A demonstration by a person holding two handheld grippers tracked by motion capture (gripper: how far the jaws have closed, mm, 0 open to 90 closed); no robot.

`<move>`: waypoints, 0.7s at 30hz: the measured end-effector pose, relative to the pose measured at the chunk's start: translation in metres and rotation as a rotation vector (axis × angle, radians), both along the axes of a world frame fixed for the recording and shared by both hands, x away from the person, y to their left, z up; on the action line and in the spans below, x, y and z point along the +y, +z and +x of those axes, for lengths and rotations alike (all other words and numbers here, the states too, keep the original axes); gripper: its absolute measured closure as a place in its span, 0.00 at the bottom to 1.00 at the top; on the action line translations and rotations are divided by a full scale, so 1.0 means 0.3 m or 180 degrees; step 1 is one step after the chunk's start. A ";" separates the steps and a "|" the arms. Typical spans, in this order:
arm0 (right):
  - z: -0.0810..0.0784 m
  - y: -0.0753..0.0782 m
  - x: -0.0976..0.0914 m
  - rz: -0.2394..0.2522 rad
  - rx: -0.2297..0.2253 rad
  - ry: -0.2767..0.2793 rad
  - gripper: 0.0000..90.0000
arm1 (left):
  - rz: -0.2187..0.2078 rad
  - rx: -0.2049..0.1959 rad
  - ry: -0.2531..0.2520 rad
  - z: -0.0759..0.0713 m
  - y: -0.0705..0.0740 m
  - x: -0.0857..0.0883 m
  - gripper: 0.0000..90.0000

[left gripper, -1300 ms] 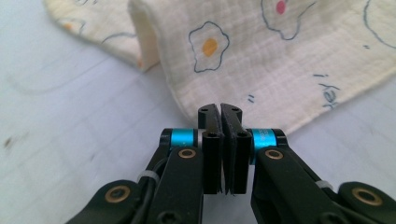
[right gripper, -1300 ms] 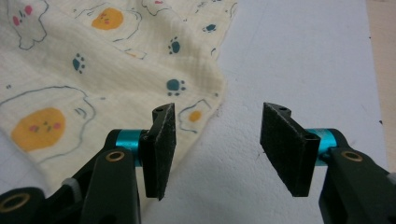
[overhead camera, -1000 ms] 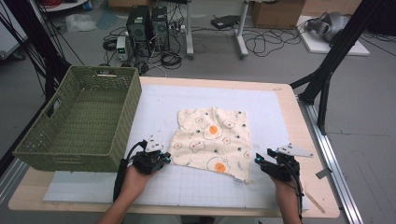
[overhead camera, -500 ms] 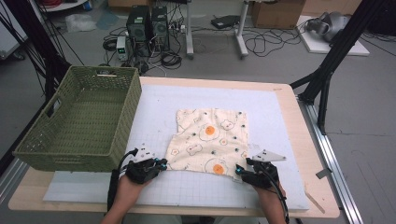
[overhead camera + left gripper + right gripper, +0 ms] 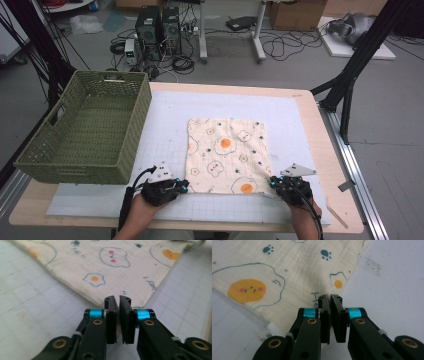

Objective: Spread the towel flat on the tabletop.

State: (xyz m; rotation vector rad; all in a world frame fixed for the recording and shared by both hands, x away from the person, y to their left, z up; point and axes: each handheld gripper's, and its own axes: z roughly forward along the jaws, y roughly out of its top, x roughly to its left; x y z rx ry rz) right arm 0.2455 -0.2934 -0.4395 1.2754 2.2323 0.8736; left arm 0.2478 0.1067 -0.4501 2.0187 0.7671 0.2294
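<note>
A wooden tabletop (image 5: 327, 135) fills the middle of the high view, most of it covered by a white gridded mat (image 5: 165, 120). Behind it, in the upper part of the frame, lies a grey floor with two dark computer towers (image 5: 157, 25) amid tangled cables, and a black stand leg (image 5: 352, 70) slants down at the right. A green woven basket (image 5: 85, 130) sits on the left side of the tabletop, overhanging its left edge.

The cloth (image 5: 227, 155) lies flat on the mat at lower centre of the high view, roughly square, cream-coloured and crinkled in weave, printed with fried eggs with orange yolks, small dark paw prints and outlined toast shapes with faces.

The left hand-held gripper (image 5: 186, 186) rests at the cloth's lower left corner, near the bottom of the frame. In the left gripper view its jaws stand almost together with a thin slit between them, having just opened a little, and the cloth corner (image 5: 130, 290) lies at their tips; whether any fabric is pinched there I cannot tell.

The right hand-held gripper (image 5: 272, 183) sits at the cloth's lower right corner. In the right gripper view its jaws have just closed and clench the edge of the cloth (image 5: 287, 282).
</note>
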 end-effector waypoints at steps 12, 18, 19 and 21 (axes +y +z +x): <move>-0.037 0.036 -0.054 0.0497 -0.0407 0.0016 0.66 | -0.0257 -0.0086 0.0631 0.059 0.022 0.105 0.53; -0.039 0.026 0.002 0.0541 -0.0311 0.0310 0.67 | -0.0276 -0.0046 0.0716 0.068 0.014 0.120 0.53; -0.038 0.025 0.011 0.0540 -0.0302 0.0347 0.67 | -0.0275 -0.0032 0.0720 0.070 0.011 0.117 0.53; -0.031 0.018 0.033 0.0543 -0.0242 0.0409 0.67 | -0.0265 -0.0019 0.0716 0.073 0.009 0.110 0.53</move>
